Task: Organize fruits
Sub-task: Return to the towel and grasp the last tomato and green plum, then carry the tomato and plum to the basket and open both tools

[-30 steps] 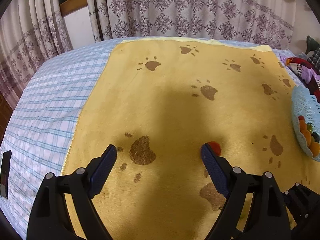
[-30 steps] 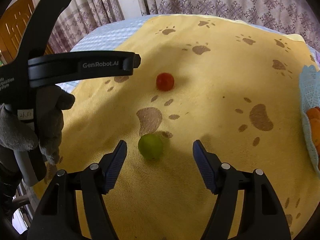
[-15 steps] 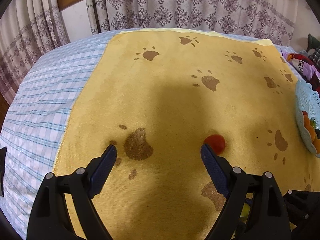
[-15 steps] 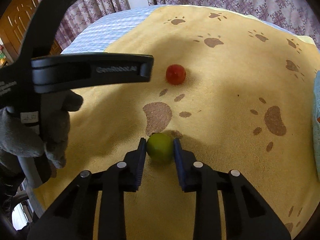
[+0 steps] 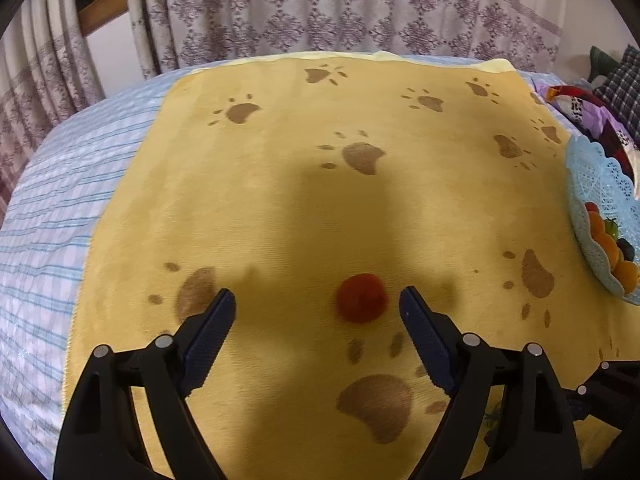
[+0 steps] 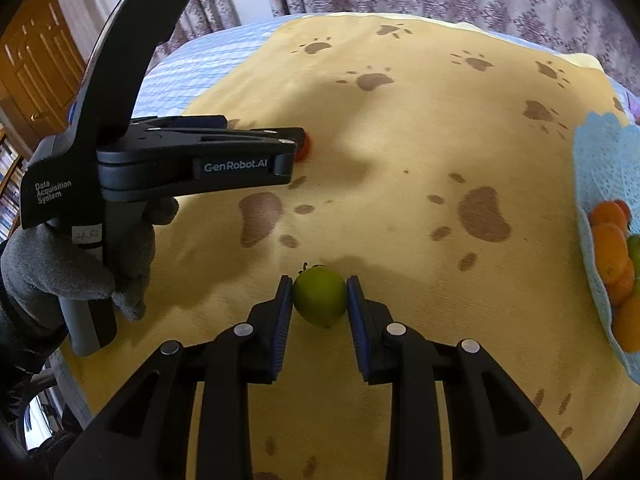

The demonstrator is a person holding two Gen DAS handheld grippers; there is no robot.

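A small red fruit lies on the yellow paw-print blanket. It sits between the fingers of my left gripper, nearer the right one, with gaps on both sides; the jaws are closing. In the right wrist view the left gripper's body hides most of that red fruit. My right gripper is shut on a green fruit, both blue pads pressed against its sides, just above the blanket.
A light blue lace-edged basket holding several orange and dark fruits stands at the blanket's right edge, also seen as the basket. A gloved hand holds the left gripper. Checked bedsheet lies left; curtains behind.
My right gripper shut on the green fruit. The left gripper moved forward and down, so the red fruit now sits between its fingers, which have narrowed slightly.
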